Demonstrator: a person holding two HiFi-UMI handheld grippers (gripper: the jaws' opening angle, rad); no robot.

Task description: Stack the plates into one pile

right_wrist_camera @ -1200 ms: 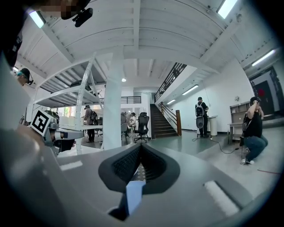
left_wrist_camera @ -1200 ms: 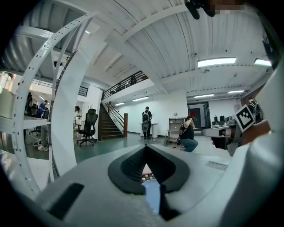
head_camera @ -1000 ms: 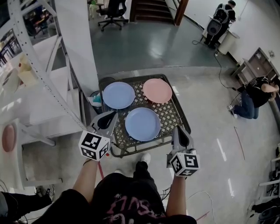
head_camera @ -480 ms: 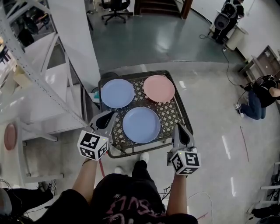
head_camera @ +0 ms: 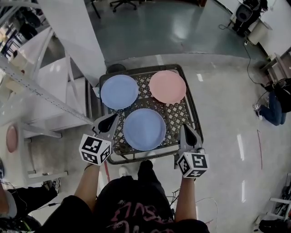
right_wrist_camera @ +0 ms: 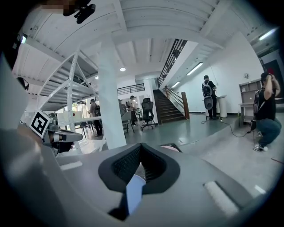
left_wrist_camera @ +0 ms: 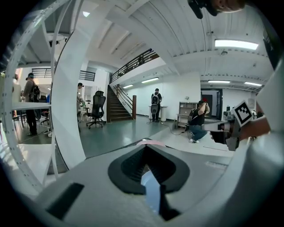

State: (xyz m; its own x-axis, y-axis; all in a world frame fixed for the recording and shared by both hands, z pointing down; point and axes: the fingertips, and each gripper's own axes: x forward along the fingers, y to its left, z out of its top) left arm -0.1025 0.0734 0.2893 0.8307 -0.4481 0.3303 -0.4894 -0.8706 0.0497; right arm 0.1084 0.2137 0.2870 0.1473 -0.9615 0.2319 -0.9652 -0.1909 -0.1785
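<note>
Three plates lie apart on a black wire-mesh table (head_camera: pixel 188 119): a blue plate (head_camera: pixel 119 91) at the back left, a pink plate (head_camera: pixel 167 86) at the back right, and a second blue plate (head_camera: pixel 144 129) at the front middle. My left gripper (head_camera: pixel 111 118) hovers at the table's front left corner, shut and empty. At the front right corner my right gripper (head_camera: pixel 185 128) is likewise shut with nothing in it. In the left gripper view the shut left gripper (left_wrist_camera: pixel 144 150) shows the front blue plate (left_wrist_camera: pixel 151 190) below. The right gripper (right_wrist_camera: pixel 141 148) shows the same blue plate (right_wrist_camera: pixel 133 191).
A white pillar (head_camera: pixel 75 34) and a white shelf frame (head_camera: pixel 32 84) stand left of the table. A person crouches (head_camera: pixel 278 105) on the floor at the far right. My shoe (head_camera: pixel 122 171) is at the table's front edge. A chair base (head_camera: pixel 125 3) stands far behind.
The head view has drifted, so the table sits slightly lower and larger. Both grippers stay shut at the front corners. The plates have not moved.
</note>
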